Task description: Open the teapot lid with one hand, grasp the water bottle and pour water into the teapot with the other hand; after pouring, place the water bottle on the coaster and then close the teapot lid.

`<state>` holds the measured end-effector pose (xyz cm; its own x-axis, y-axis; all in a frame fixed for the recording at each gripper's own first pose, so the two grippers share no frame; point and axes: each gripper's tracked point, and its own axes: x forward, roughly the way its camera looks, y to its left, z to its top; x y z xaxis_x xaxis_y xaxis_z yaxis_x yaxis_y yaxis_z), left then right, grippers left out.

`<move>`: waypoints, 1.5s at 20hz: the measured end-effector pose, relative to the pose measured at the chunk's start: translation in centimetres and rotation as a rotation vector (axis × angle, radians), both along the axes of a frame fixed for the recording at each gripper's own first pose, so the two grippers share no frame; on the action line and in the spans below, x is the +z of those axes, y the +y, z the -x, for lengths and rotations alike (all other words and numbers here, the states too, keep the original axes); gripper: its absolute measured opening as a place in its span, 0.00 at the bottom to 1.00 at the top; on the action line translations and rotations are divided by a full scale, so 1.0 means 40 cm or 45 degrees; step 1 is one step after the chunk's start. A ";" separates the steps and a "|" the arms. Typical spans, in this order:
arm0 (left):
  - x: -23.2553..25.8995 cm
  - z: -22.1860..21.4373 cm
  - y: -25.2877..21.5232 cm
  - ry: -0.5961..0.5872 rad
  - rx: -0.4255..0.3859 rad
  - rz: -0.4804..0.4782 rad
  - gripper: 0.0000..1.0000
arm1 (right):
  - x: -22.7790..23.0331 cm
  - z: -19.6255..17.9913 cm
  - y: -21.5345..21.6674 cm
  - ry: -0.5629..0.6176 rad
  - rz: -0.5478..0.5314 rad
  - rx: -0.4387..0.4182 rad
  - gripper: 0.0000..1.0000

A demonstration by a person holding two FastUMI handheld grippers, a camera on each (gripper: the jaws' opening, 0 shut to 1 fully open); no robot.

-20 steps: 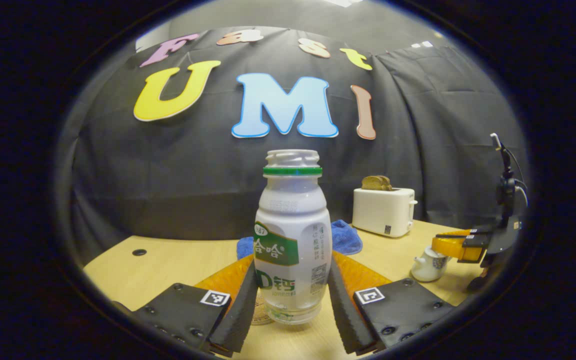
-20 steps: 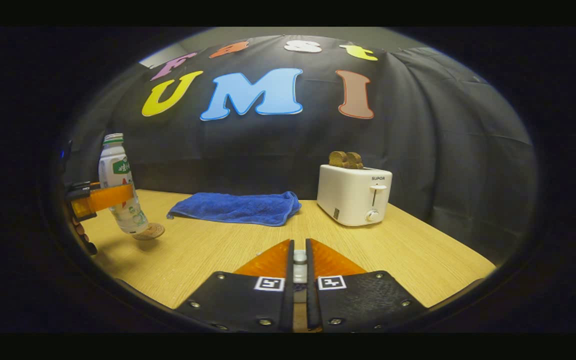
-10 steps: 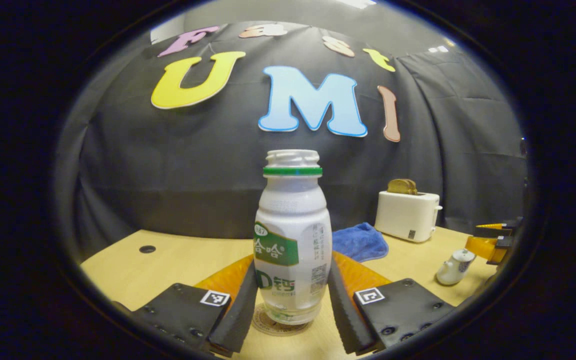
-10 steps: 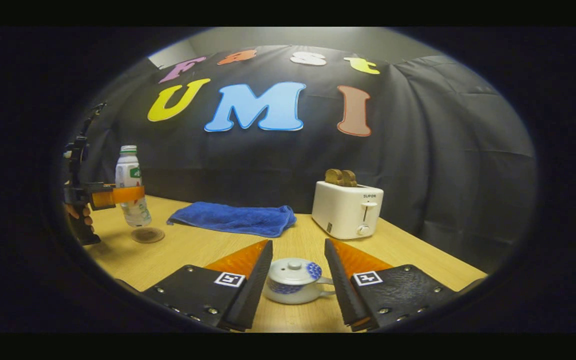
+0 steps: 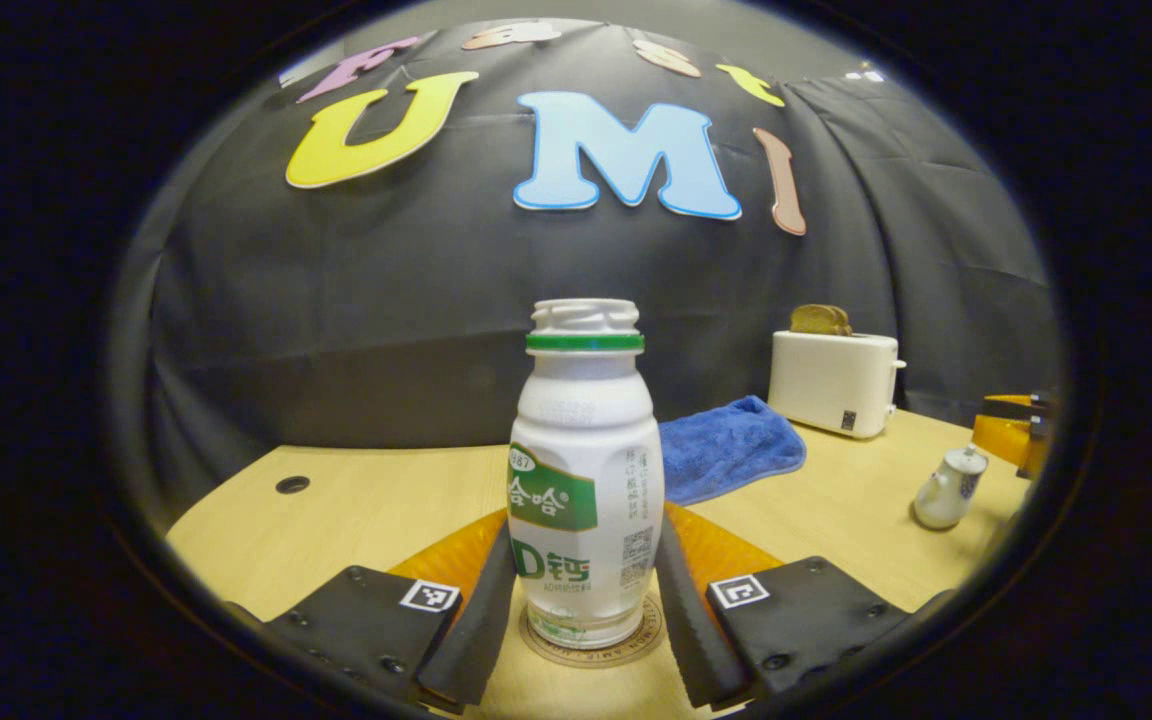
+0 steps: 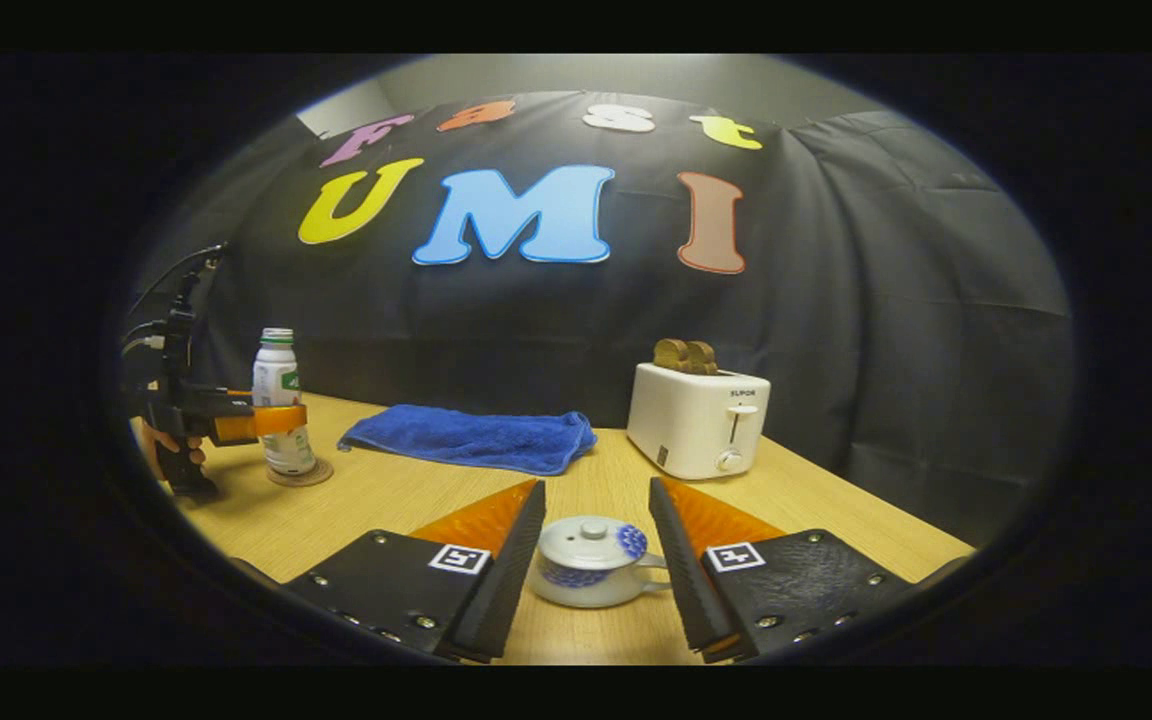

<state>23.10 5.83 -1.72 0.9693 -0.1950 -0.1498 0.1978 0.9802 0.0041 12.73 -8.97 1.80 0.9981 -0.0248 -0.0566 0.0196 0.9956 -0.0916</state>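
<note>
Water bottle lands on its coaster as the teapot waits, lid seated

The water bottle (image 5: 584,480) stands upright on the coaster (image 5: 591,645), both fingers of the left gripper (image 5: 584,600) pressed to its sides. At three o'clock on the table (image 5: 376,510) sits the teapot (image 5: 948,487), lid (image 6: 591,540) on, between the right gripper (image 6: 591,560)'s wide-spread jaws. Best practice now: part the left fingers evenly and withdraw straight back, so the bottle stays standing.

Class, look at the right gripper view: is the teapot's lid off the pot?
No. The lid sits on the teapot, which stands on the table between the open fingers of the right gripper.
</note>
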 end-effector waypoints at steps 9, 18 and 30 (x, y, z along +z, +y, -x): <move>0.022 0.007 0.015 -0.029 0.008 0.068 1.00 | -0.004 -0.001 0.002 0.006 -0.005 0.004 0.64; 0.036 0.060 0.038 -0.036 0.038 0.055 1.00 | -0.014 0.002 0.022 0.010 0.034 0.021 0.64; 0.143 0.366 0.001 -0.151 0.090 0.079 1.00 | 0.022 0.150 0.167 -0.076 0.091 0.045 0.64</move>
